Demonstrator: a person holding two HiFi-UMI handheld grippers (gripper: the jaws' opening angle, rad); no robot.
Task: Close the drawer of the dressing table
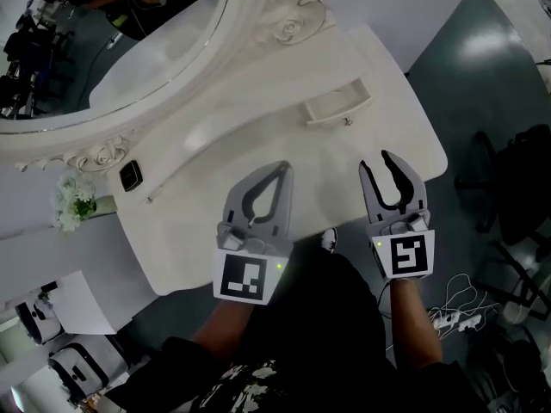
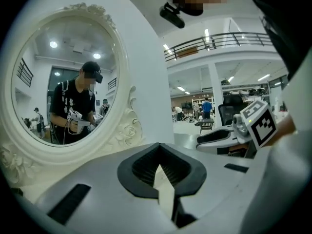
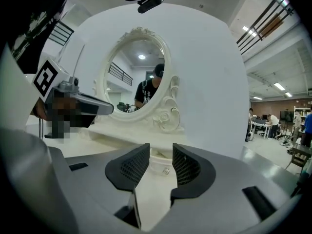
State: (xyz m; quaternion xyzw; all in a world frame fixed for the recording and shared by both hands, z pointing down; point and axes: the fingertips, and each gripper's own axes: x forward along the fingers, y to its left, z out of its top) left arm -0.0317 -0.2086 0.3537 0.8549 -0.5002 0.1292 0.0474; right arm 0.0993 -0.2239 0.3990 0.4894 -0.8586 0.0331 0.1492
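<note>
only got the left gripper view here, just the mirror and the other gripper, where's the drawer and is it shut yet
Observer: Not shut. In the head view the drawer stands pulled out over the tabletop, right of the mirror.
Operator: anything lined up on it
Observer: The right hand-held gripper. In its own view the jaws are apart and the drawer's knob shows in the gap, farther off and untouched.
Operator: anything else on the table
Observer: A small black object lies at the left, near the mirror's base.
</note>
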